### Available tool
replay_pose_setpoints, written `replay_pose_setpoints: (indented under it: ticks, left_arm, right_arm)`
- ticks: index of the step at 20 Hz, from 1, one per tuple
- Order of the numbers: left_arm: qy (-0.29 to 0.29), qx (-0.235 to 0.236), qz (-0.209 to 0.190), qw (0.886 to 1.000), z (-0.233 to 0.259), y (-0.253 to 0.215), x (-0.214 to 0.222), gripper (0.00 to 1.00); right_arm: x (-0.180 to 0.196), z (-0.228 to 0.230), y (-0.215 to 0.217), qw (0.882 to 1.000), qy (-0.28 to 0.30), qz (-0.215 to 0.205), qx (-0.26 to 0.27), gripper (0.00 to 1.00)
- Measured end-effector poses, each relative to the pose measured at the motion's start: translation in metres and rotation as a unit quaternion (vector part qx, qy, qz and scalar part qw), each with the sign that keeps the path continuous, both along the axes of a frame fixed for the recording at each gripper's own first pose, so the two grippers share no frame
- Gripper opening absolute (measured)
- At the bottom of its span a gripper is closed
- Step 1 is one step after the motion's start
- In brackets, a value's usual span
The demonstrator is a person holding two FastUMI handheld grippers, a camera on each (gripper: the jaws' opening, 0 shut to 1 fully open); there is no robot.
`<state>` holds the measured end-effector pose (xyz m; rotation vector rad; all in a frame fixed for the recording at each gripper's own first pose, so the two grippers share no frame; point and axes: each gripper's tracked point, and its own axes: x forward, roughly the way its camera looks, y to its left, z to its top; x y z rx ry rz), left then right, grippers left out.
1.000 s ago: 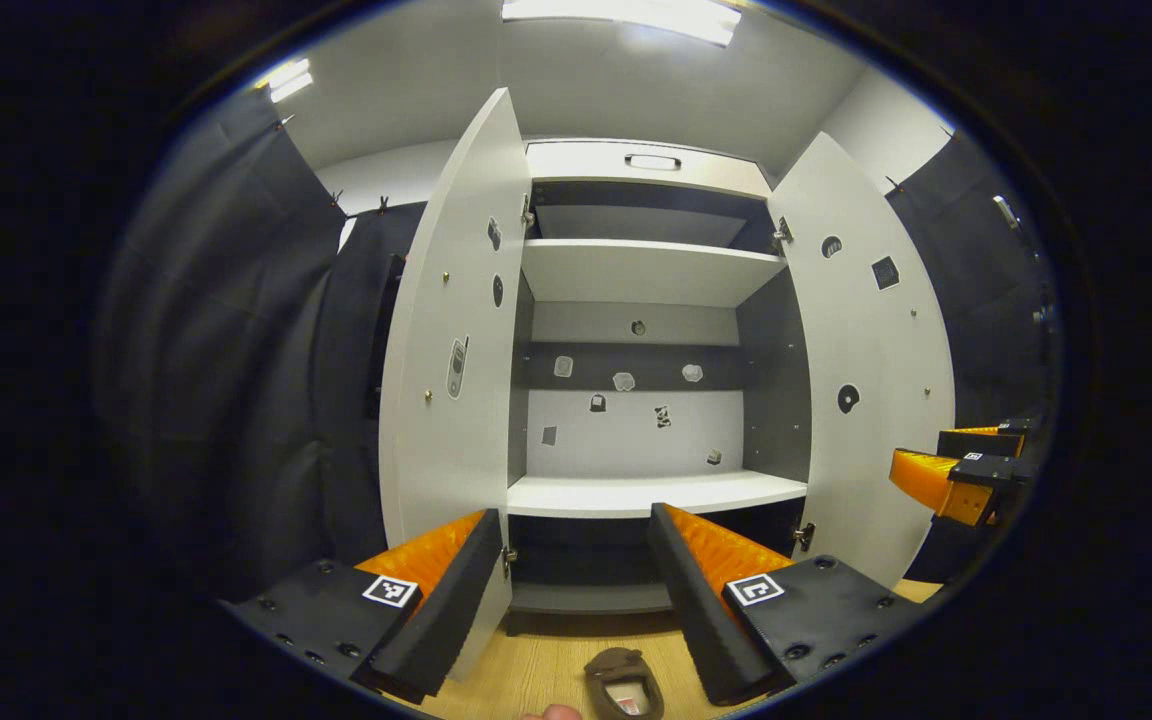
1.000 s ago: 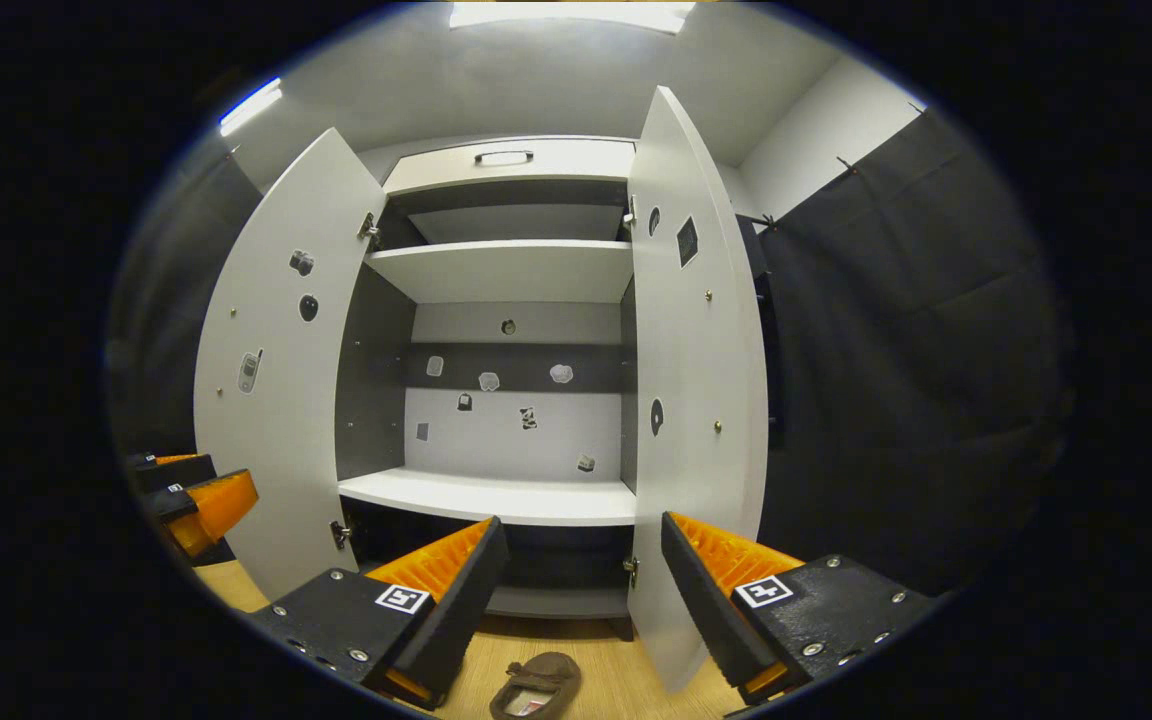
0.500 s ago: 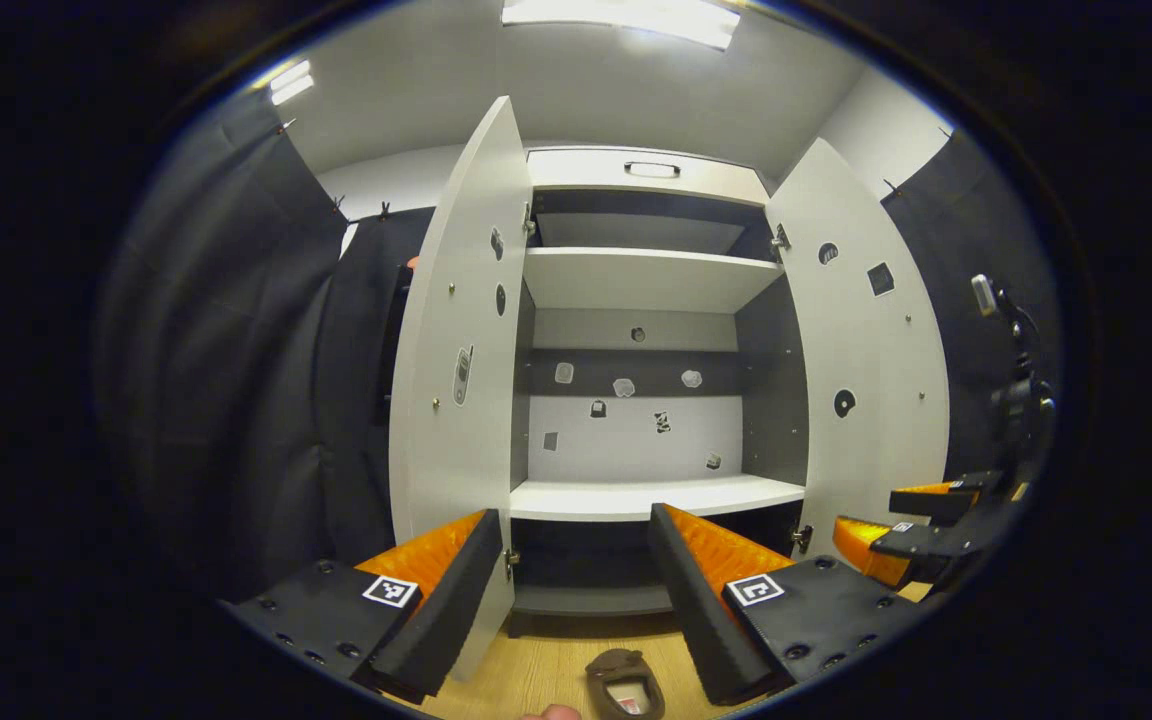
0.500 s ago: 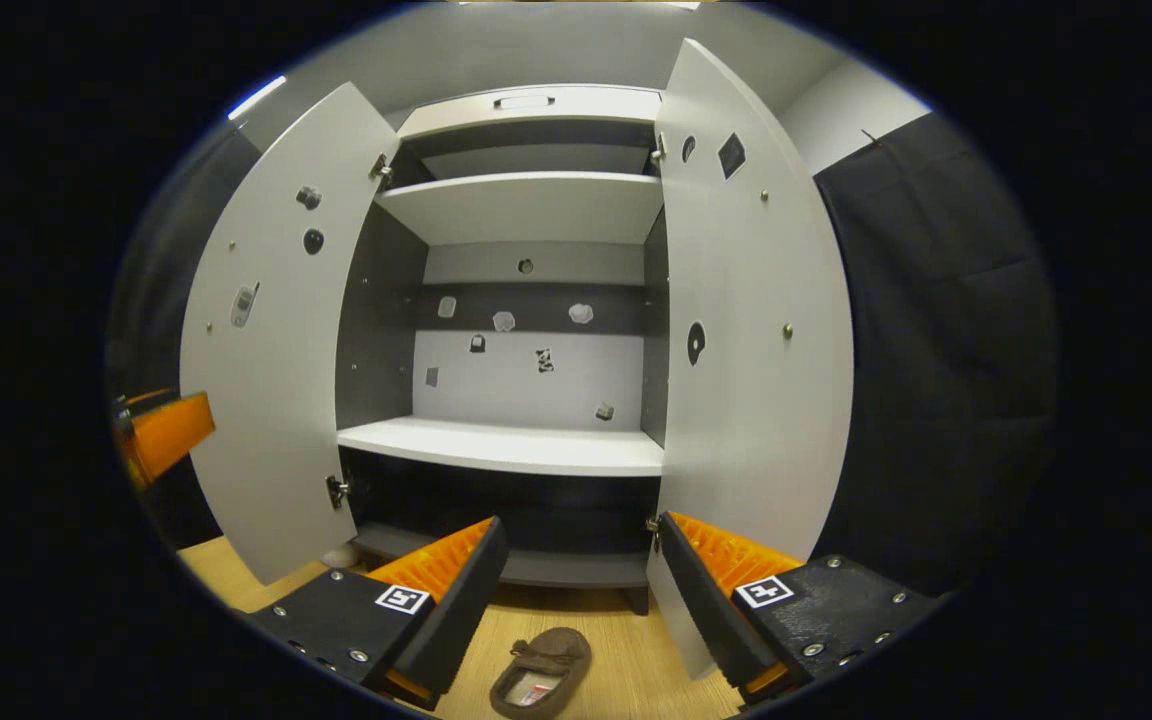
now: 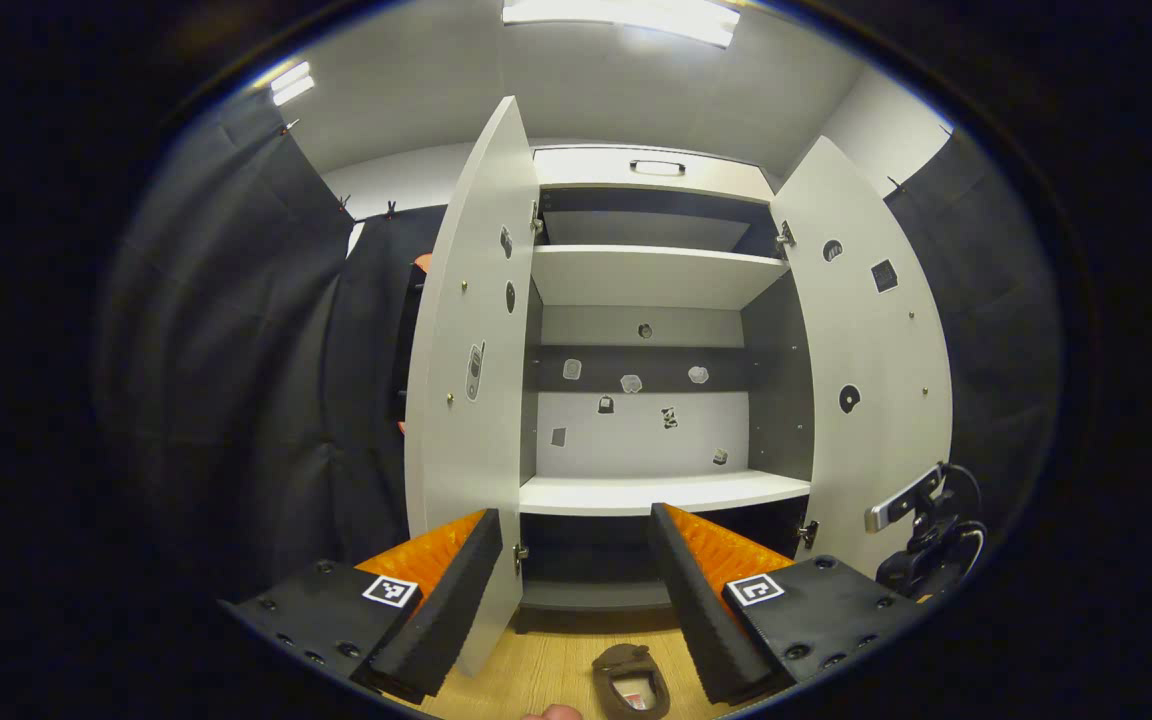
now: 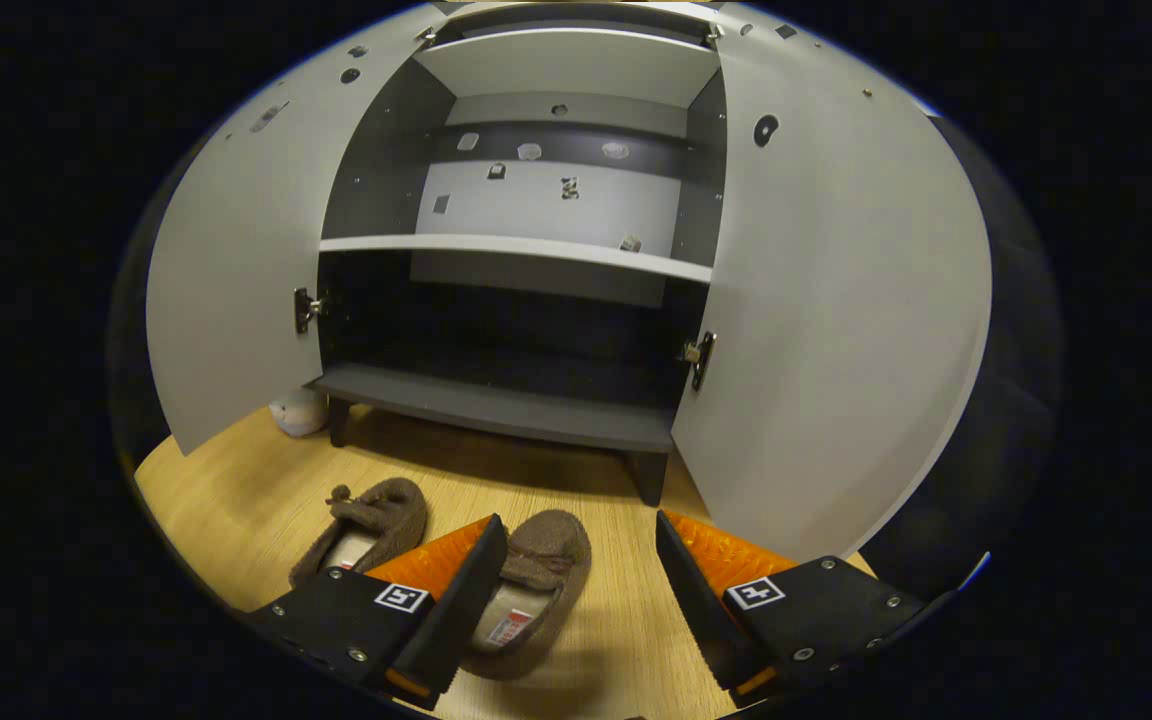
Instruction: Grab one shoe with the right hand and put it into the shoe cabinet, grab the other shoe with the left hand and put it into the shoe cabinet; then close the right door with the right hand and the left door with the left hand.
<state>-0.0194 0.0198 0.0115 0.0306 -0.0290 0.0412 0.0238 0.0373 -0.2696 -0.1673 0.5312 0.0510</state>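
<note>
Shoes on wooden floor before open shoe cabinet: nearer shoe just ahead of right claw, other shoe beside it. Both claws wide, empty. Step: first grab. Next: straddle nearer shoe, clamp. Left claw hovers higher.

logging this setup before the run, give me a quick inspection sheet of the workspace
surface: wooden floor, bare in front of the cabinet.
job's things: two brown slippers on the floor, left slipper, right slipper; shoe cabinet with left door and right door both open, shelves bare.
clutter: small pale object by the cabinet's left foot.
grippers: right gripper open, low over the right slipper; left gripper open, holding nothing.
cables: one at the right gripper's mount.
surroundings: dark curtain, ceiling light.
</note>
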Motion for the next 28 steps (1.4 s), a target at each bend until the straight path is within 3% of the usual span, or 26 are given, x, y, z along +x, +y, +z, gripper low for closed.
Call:
replay_pose_setpoints:
  ticks: [8, 14, 16, 18, 19, 22, 23, 28]
  left_arm:
    - [0.010, -0.004, 0.012, 1.000, -0.006, 0.011, -0.003, 0.96]
    - [0.012, -0.002, 0.018, 1.000, -0.008, 0.017, -0.003, 0.96]
    - [0.016, -0.001, 0.018, 1.000, -0.010, 0.018, -0.002, 0.96]
    - [0.016, 0.001, 0.020, 1.000, -0.011, 0.018, -0.001, 0.96]
    - [0.017, 0.002, 0.021, 1.000, -0.012, 0.019, -0.001, 0.96]
    - [0.018, 0.000, 0.022, 1.000, -0.013, 0.020, 0.001, 0.96]
    - [0.019, -0.001, 0.022, 1.000, -0.014, 0.020, 0.000, 0.96]
    - [0.022, -0.005, 0.023, 0.999, -0.020, 0.020, 0.002, 0.96]
  right_arm:
    - [0.000, -0.089, -0.013, 0.993, 0.117, -0.016, -0.006, 0.84]
    - [0.023, -0.123, -0.017, 0.989, 0.143, -0.018, -0.015, 0.73]
    - [0.025, -0.134, -0.010, 0.987, 0.158, -0.015, -0.005, 0.63]
    - [0.027, -0.137, -0.005, 0.987, 0.158, -0.013, 0.009, 0.45]
    - [0.026, -0.137, -0.004, 0.988, 0.157, -0.014, 0.011, 0.31]
    - [0.027, -0.132, -0.006, 0.989, 0.146, -0.003, 0.002, 0.10]
    - [0.026, -0.134, -0.002, 0.989, 0.146, 0.001, 0.004, 0.05]
    - [0.019, -0.106, -0.005, 0.994, 0.112, -0.005, 0.019, 0.03]
